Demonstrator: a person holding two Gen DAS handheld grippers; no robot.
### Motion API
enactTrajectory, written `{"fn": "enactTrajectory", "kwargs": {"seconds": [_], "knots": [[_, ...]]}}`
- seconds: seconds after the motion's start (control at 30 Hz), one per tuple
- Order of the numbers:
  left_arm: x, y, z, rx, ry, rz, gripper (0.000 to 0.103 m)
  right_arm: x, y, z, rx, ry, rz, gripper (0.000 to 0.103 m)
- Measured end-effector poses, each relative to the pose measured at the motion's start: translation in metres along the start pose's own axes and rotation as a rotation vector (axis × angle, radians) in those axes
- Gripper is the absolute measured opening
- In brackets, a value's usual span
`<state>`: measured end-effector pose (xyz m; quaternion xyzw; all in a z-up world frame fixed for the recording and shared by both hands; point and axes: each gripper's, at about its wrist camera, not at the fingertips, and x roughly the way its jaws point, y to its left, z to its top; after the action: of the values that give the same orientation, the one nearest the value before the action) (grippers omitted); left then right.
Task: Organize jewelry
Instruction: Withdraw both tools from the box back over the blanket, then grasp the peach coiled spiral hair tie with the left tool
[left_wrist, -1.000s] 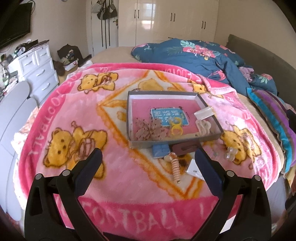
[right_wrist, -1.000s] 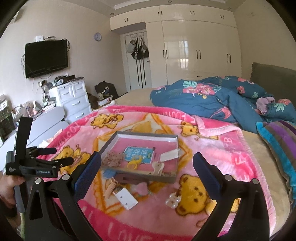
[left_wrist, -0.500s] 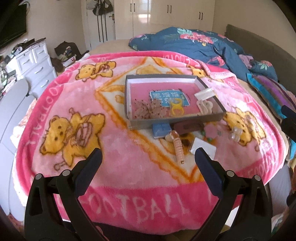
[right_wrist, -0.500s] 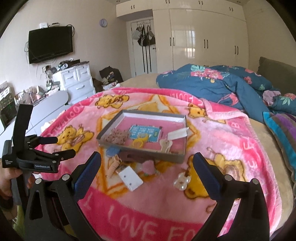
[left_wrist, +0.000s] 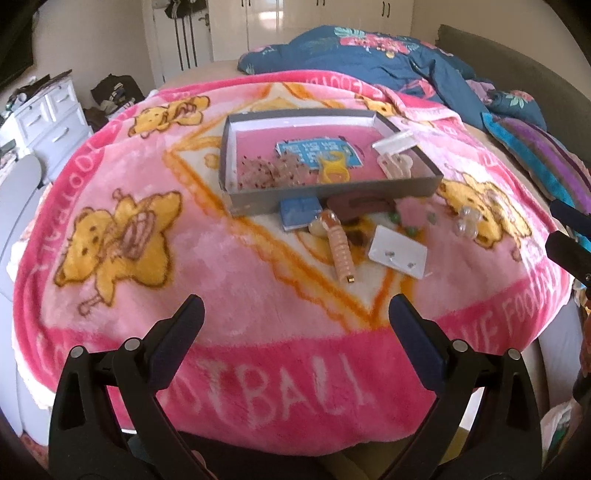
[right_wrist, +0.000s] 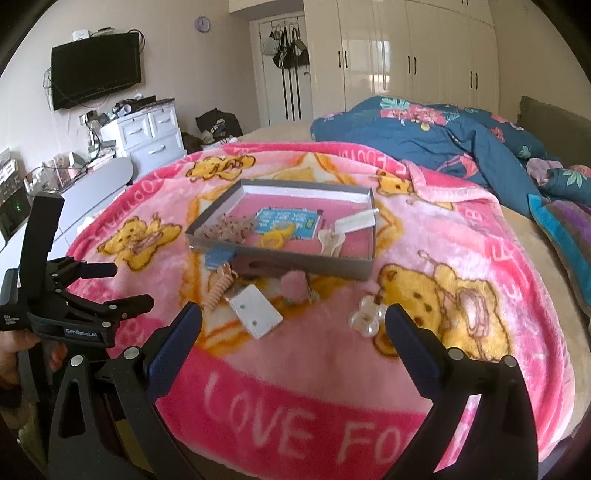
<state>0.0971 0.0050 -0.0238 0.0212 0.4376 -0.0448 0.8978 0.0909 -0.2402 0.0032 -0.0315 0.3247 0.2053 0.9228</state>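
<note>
Both tools spread wide, nothing held. Left tool (left_wrist: 295, 317) hovering over the pink blanket (left_wrist: 229, 280) at the bed's near edge; right tool (right_wrist: 293, 319) likewise, a little to the side. Grey tray (left_wrist: 332, 188) sitting mid-blanket, already carrying a few trinkets and a blue card (left_wrist: 317, 153). Loose pieces scattered just in front of it: coiled peach hair tie (left_wrist: 341, 254), white earring card (left_wrist: 398, 251), clear clip (right_wrist: 365, 317), pink pompom (right_wrist: 293, 286). Looks like the approach stage, no pick begun. Next: likely drop one tool low onto the nearest loose piece, pinch gently on the soft fleece, then carry into the tray.
</note>
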Motion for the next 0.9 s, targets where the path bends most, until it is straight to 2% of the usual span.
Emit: {"fn": "enactTrajectory", "kwargs": {"seconds": [0.3, 0.43, 0.53, 0.77, 0.8, 0.9], "knots": [[0.02, -0.003, -0.02, 0.007, 0.056, -0.033, 0.093, 0.017, -0.002, -0.016, -0.007, 0.058, 0.007, 0.099], [0.024, 0.0, -0.022, -0.01, 0.056, -0.051, 0.092, 0.026, -0.001, -0.021, -0.013, 0.081, 0.018, 0.099], [0.028, 0.001, -0.019, -0.023, 0.053, -0.07, 0.084, 0.032, -0.002, -0.022, 0.002, 0.096, 0.038, 0.099], [0.046, -0.002, -0.002, -0.056, 0.076, -0.132, 0.055, 0.054, -0.01, -0.009, 0.045, 0.127, 0.078, 0.098], [0.05, -0.002, 0.0, -0.06, 0.083, -0.14, 0.05, 0.056, -0.01, -0.007, 0.045, 0.128, 0.08, 0.097], [0.062, -0.004, 0.007, -0.059, 0.097, -0.141, 0.045, 0.065, -0.008, -0.001, 0.036, 0.133, 0.09, 0.091]]}}
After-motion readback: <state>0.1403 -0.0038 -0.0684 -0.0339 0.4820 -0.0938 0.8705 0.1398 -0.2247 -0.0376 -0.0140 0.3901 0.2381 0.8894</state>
